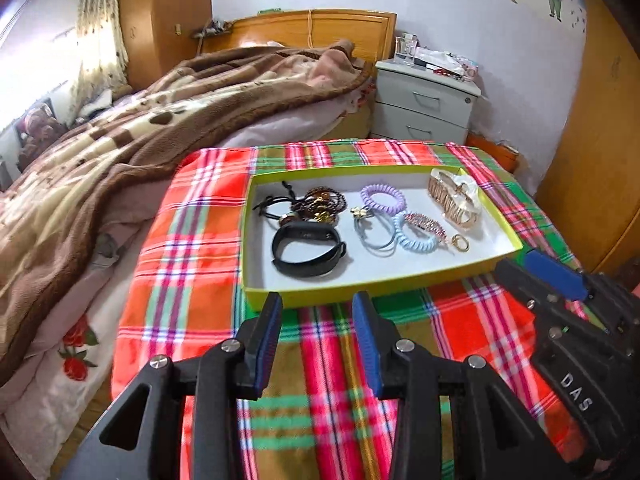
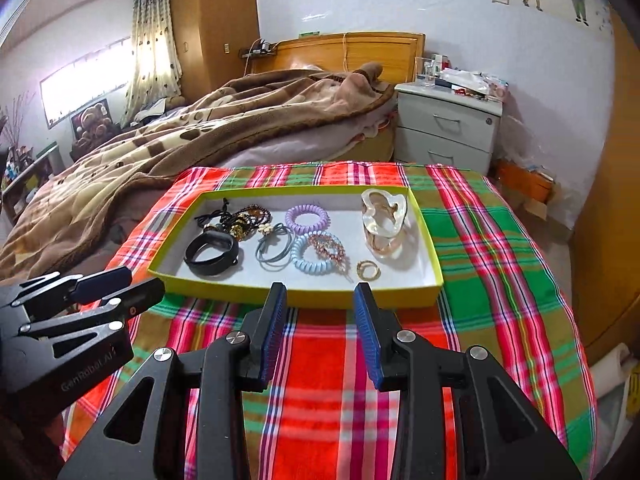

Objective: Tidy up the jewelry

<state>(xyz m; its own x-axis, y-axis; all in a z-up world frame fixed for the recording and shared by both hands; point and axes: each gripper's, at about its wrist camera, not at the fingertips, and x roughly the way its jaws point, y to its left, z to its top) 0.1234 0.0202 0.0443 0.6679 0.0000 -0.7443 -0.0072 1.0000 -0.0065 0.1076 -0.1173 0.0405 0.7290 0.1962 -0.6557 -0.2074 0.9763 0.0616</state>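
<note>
A shallow yellow-green tray (image 1: 256, 284) (image 2: 430, 240) with a white floor sits on a plaid cloth. In it lie a black wristband (image 1: 306, 250) (image 2: 212, 250), dark beaded bracelets (image 1: 320, 202) (image 2: 246, 216), a purple coil hair tie (image 1: 382, 198) (image 2: 307, 216), a blue coil hair tie (image 1: 416, 236) (image 2: 310, 258), grey hair ties (image 1: 372, 236) (image 2: 274, 250), a pink hair clip (image 1: 426, 222), gold rings (image 1: 460, 242) (image 2: 368, 270) and a large gold-and-clear clip (image 1: 454, 196) (image 2: 384, 220). My left gripper (image 1: 316, 308) (image 2: 120, 284) is open and empty before the tray. My right gripper (image 2: 320, 300) (image 1: 532, 266) is open and empty too.
The plaid cloth (image 1: 192, 240) (image 2: 500, 260) covers the surface under the tray. A bed with a brown blanket (image 1: 160, 120) lies to the left. A white nightstand (image 1: 424, 104) (image 2: 448, 128) stands behind. A wooden wardrobe (image 1: 600, 160) is at the right.
</note>
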